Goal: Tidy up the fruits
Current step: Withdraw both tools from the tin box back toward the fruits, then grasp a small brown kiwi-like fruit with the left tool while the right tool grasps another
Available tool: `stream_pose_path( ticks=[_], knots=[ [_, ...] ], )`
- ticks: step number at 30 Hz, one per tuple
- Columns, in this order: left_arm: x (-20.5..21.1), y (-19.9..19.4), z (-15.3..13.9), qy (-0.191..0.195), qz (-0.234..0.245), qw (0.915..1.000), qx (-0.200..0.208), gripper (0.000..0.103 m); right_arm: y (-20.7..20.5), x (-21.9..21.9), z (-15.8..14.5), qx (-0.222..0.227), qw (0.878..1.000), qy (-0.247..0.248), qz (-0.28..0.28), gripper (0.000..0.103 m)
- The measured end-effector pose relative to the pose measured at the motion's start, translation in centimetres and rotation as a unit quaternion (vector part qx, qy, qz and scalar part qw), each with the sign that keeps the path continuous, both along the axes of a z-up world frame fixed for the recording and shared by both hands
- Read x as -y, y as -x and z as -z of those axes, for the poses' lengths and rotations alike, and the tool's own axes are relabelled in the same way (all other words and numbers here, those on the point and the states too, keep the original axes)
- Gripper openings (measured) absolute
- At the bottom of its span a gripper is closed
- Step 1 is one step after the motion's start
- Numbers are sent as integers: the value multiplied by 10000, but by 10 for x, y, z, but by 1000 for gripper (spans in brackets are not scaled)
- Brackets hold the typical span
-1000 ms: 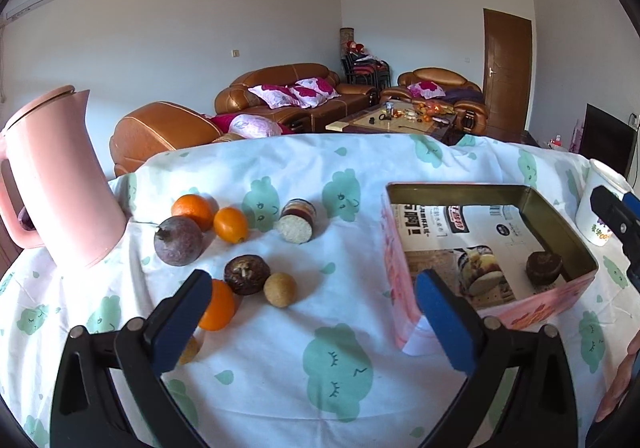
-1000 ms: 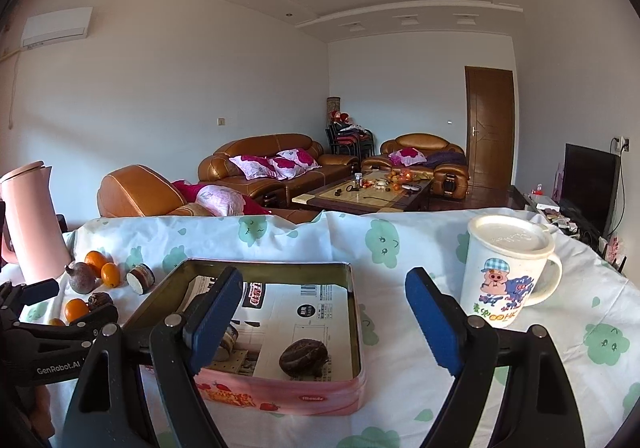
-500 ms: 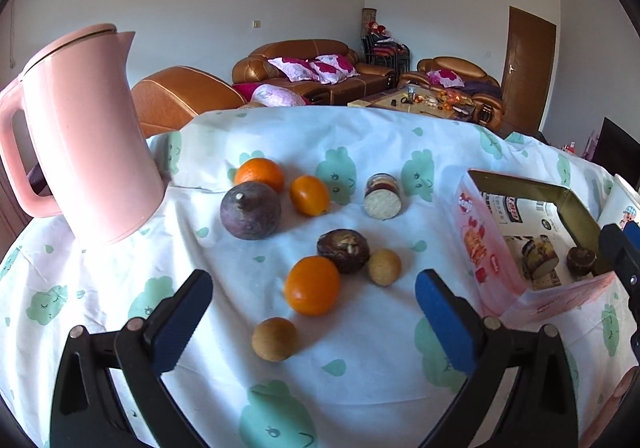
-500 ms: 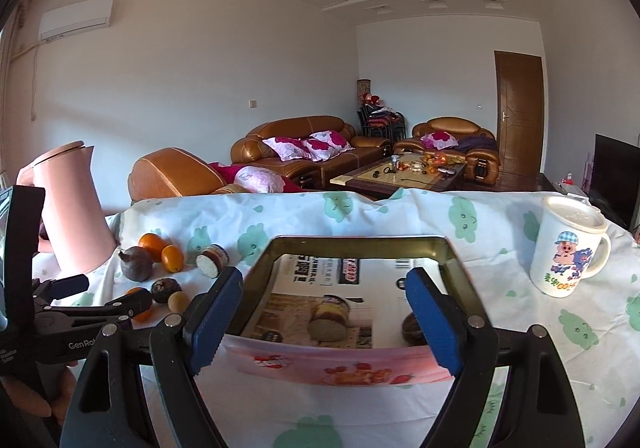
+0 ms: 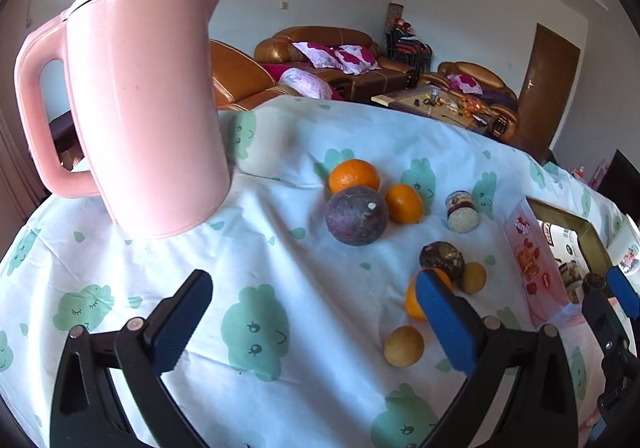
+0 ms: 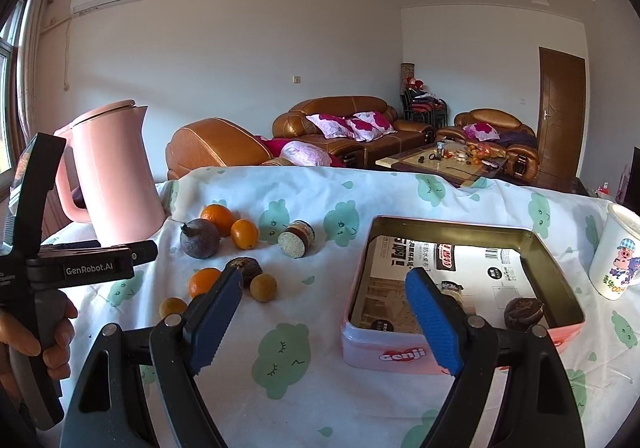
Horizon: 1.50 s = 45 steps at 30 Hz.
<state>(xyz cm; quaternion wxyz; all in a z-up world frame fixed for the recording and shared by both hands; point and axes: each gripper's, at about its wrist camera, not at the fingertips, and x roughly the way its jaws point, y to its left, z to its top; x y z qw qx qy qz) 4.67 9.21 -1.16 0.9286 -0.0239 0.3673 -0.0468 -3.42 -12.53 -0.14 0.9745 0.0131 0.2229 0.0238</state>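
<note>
Covering the tabletop (image 6: 360, 388) is a soft white cloth printed with green cartoon blobs. A smooth pink plastic kettle (image 5: 144, 108) stands at its left. The rectangular pink tin (image 6: 460, 356), lined with printed paper, holds a wrinkled dark fruit (image 6: 523, 311). Loose beside it lie a round purple fruit (image 5: 356, 215), glossy oranges (image 5: 354, 175) and small tan balls (image 5: 404, 346). The left hand-held gripper (image 5: 312, 324) and right hand-held gripper (image 6: 320, 318) both hang wide apart, empty.

A smooth, glossy pink plastic kettle (image 5: 148, 108) stands on printed cloth (image 5: 280, 288). The tin (image 6: 460, 248) shows dull golden metal inside, lined with printed paper (image 6: 480, 268).
</note>
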Motion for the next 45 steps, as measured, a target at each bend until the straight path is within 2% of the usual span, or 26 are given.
stream_pose_path(
  ticks=[3,5,8,12,15,17,20,22,26,28,31,33,39,41,45],
  knots=[
    [19,3,5,-348,380,9987,-45,97,0,3,1,-57,9998,-154,-107,85],
    [32,3,13,-572,640,9961,-188,82,-1,5,3,-131,9995,-238,-141,85],
    [45,-1,29,-708,869,9923,-530,68,-2,6,3,-178,9993,-303,-148,85],
    [48,-2,37,-680,892,9915,-657,66,-2,4,3,-173,9993,-278,-175,85],
    [44,-1,36,-563,871,9927,-620,46,-2,1,3,-166,9995,-193,-212,85],
    [42,0,33,-470,907,9930,-588,29,-2,-1,4,-189,9994,-145,-245,85],
    [36,0,26,-347,817,9948,-505,28,-5,-6,5,-284,9992,-22,-265,85],
    [27,2,17,-222,662,9971,-300,28,-9,-13,7,-389,9988,157,-262,85],
    [3,5,-5,273,337,9989,164,28,-21,-29,12,-610,9964,425,-398,83],
    [-7,7,-11,438,124,9984,348,28,-31,-37,14,-714,9948,533,-493,68],
    [-16,8,-17,477,-119,9974,534,28,-54,-54,24,-1093,9887,799,-651,52],
    [-19,8,-19,562,-168,9965,599,28,-69,-59,31,-1380,9844,841,-690,51],
    [-19,7,-20,637,-193,9960,593,28,-106,-65,45,-1871,9768,820,-644,51],
    [-19,7,-20,626,-192,9962,579,28,-115,-65,52,-2146,9714,721,-714,46],
    [-19,7,-19,619,-181,9962,581,28,-113,-63,50,-2116,9718,585,-864,28]
  ],
)
